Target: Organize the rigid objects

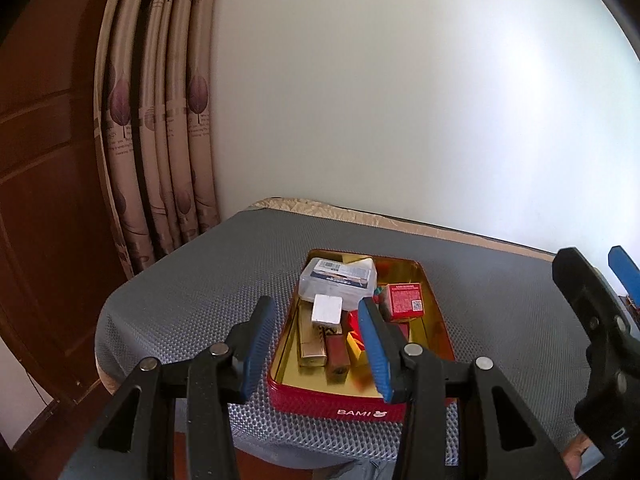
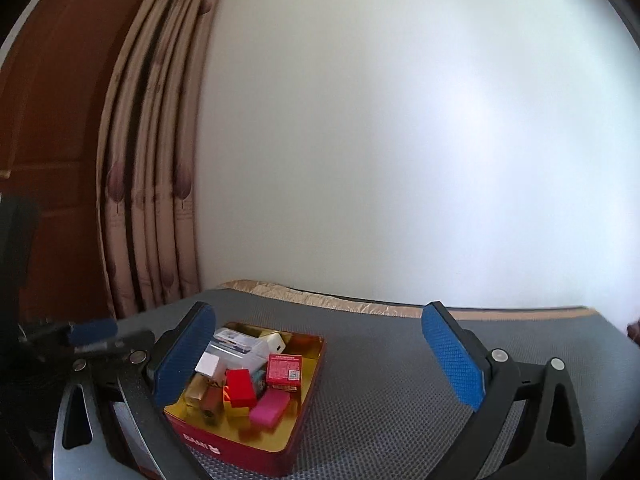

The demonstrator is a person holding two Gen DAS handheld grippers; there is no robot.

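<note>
A red tin marked BAMI, gold inside, sits on the grey mat. It holds a clear plastic box, a white cube, a red carton, a gold bar and a brown stick. My left gripper hovers over the tin's near end, open, with nothing between its blue pads. In the right wrist view the tin also shows a red block and a pink block. My right gripper stands wide open and holds nothing, to the right of the tin.
A grey mesh mat covers the table, and a beige cloth edge runs along the back. A patterned curtain and a brown wooden door stand to the left. A white wall rises behind. The mat is bare to the right of the tin.
</note>
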